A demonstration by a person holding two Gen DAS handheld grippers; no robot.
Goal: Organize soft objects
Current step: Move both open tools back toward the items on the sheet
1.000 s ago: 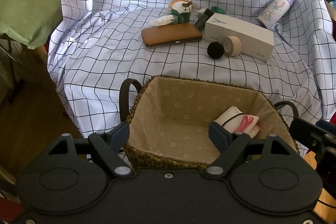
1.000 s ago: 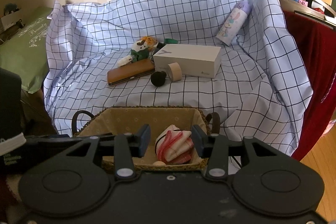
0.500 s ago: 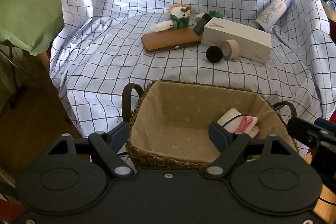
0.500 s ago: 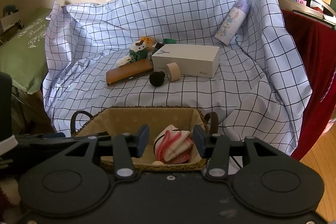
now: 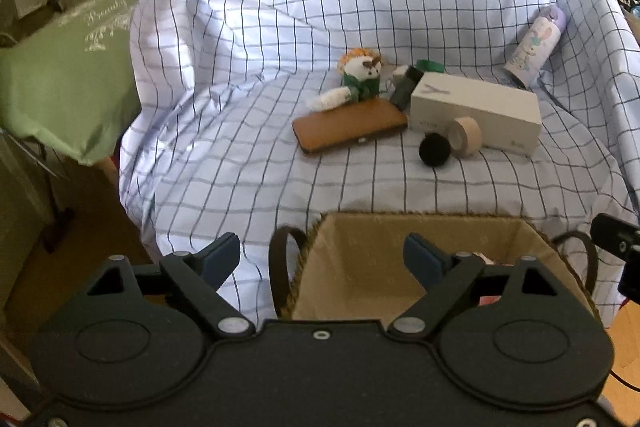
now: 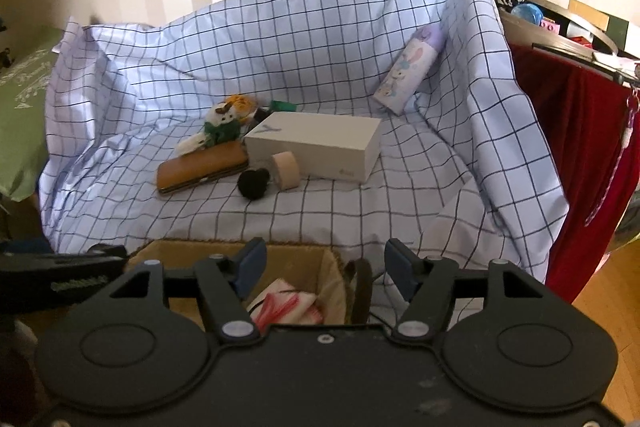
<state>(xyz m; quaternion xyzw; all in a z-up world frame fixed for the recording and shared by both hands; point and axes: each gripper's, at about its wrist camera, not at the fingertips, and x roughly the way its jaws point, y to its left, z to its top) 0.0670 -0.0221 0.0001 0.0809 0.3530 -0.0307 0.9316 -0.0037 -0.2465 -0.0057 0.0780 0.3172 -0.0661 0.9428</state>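
Observation:
A woven basket [image 5: 360, 267] with a tan lining stands at the front edge of the checked cloth [image 5: 260, 167]; it also shows in the right wrist view [image 6: 296, 263]. A folded white and red cloth [image 6: 286, 305] lies inside it. A small plush toy [image 5: 358, 77] and a black pom-pom [image 5: 434, 150] lie further back; they show in the right wrist view too, the toy [image 6: 222, 125] and the pom-pom [image 6: 253, 183]. My left gripper [image 5: 322, 259] is open and empty above the basket's left side. My right gripper [image 6: 326, 269] is open and empty above its right side.
A brown case [image 5: 348, 131], a white box [image 5: 476, 105], a tape roll [image 5: 464, 137] and a printed bottle [image 5: 534, 47] lie on the cloth. A green cushion [image 5: 60, 75] is at left. A red drape [image 6: 580, 155] hangs at right.
Both grippers have pulled back and tilted upward, so the basket sits lower in both views. The right gripper's jaws have opened wider.

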